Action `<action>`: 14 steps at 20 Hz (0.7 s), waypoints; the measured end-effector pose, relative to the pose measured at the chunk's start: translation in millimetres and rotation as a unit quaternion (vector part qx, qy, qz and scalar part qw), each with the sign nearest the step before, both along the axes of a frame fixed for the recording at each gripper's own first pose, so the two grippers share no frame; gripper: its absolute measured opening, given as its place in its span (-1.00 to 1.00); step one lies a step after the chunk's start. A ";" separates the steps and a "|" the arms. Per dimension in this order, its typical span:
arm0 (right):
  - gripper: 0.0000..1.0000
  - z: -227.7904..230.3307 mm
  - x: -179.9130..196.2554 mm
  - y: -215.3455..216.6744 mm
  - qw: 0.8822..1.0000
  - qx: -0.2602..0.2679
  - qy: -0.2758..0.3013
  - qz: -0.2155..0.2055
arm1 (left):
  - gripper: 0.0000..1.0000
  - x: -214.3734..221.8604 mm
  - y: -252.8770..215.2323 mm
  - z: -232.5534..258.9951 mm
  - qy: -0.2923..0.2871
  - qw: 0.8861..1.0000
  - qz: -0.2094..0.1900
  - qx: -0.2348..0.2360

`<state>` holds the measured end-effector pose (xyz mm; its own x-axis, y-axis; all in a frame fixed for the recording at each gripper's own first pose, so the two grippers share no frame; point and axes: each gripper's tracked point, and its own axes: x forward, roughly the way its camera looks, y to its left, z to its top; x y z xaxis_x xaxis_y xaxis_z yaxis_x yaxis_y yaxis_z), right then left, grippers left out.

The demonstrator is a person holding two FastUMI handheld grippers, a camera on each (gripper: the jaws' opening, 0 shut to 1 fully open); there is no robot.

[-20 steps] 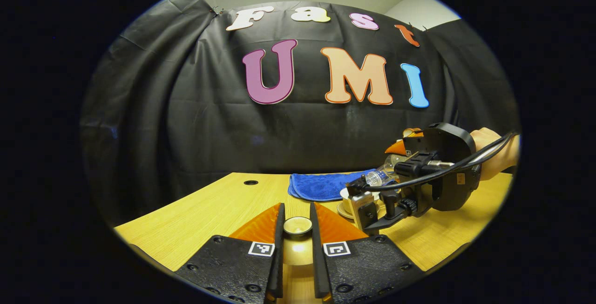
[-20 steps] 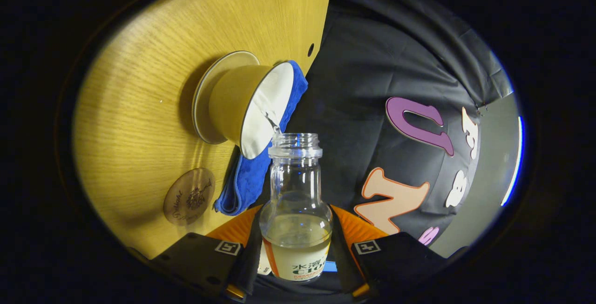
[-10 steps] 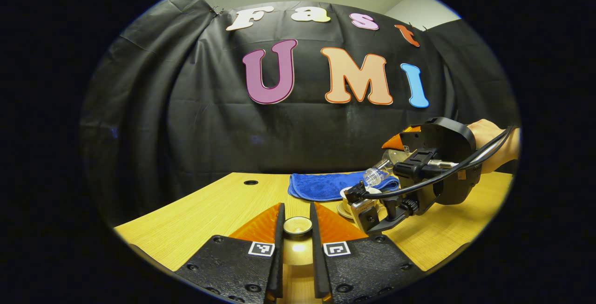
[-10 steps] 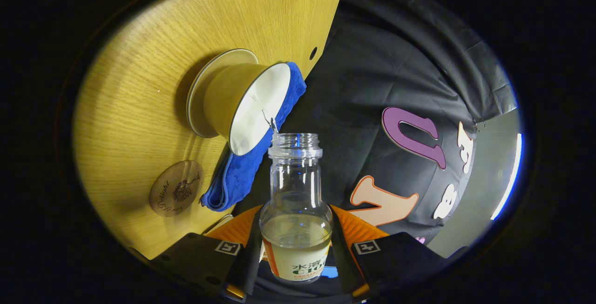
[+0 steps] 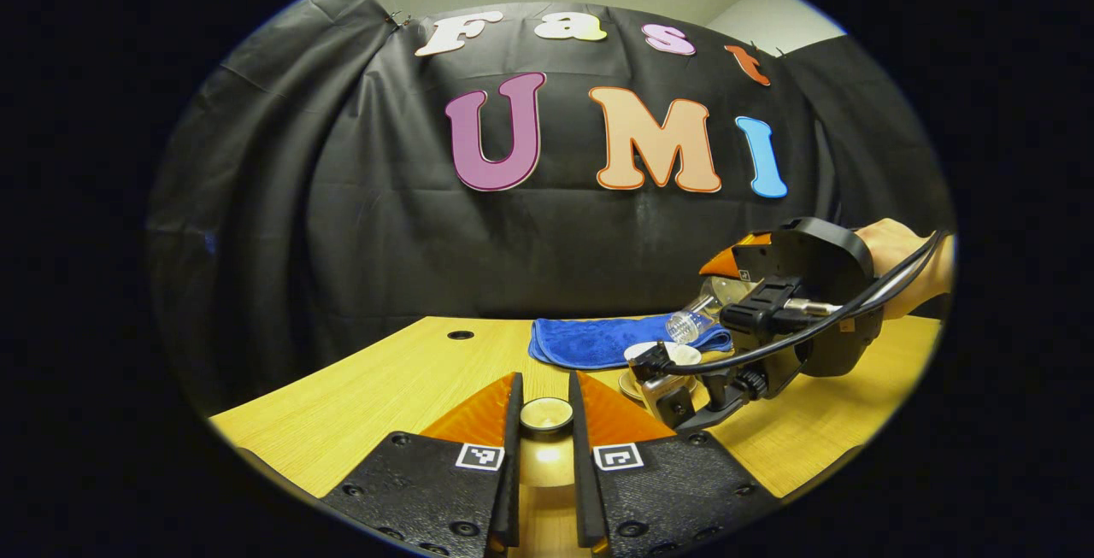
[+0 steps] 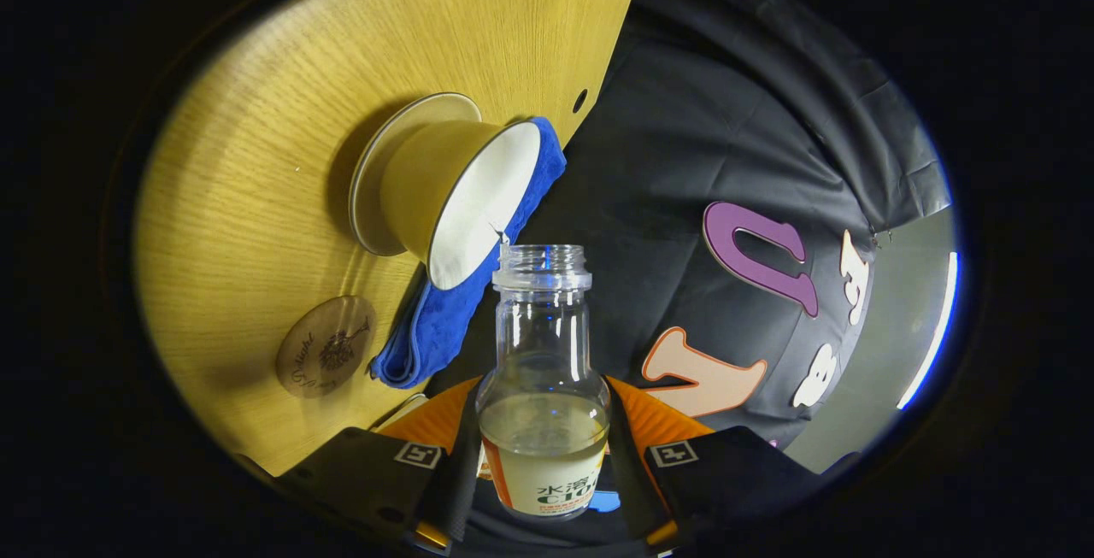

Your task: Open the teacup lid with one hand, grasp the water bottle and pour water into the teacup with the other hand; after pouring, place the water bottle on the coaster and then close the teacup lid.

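Observation:
My left gripper [image 5: 544, 408] is shut on the teacup lid [image 5: 546, 415], held low over the table, left of the cup. The right gripper [image 6: 540, 434] is shut on a clear uncapped water bottle [image 6: 542, 370] that still holds some water, tipped on its side. Its mouth hangs just over the rim of the tan teacup [image 6: 466, 190], which has a white inside and stands on a saucer [image 6: 376, 165]. In the left gripper view the right gripper [image 5: 786, 319] and its tilted bottle [image 5: 688, 323] hover above the cup [image 5: 662, 357]. A round wooden coaster [image 6: 325, 357] lies on the table near the cup.
A folded blue cloth [image 5: 598, 340] lies behind the cup toward the black wall. The wooden table [image 5: 385, 378] has a small cable hole [image 5: 460, 335] at the back left. A hand [image 5: 902, 263] holds the right gripper at the far right.
The right gripper with the bottle has risen slightly over the cup and stays tilted; the thin stream at the bottle mouth has shrunk. The left gripper and lid have not moved.

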<state>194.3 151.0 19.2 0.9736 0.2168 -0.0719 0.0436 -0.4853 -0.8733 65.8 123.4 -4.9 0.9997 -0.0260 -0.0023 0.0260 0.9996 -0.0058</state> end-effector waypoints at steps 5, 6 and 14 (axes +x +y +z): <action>0.45 -1.3 0.8 1.1 1.000 -0.001 0.002 0.000 | -0.53 0.2 0.3 -0.5 0.000 1.000 0.000 0.000; 0.45 -1.3 1.0 1.0 1.000 0.002 0.005 -0.001 | -0.53 0.4 0.4 0.1 0.000 1.000 0.000 0.000; 0.42 -6.3 5.1 -4.0 0.980 0.168 0.090 -0.049 | -0.53 0.8 0.2 0.4 -0.001 1.000 0.000 0.001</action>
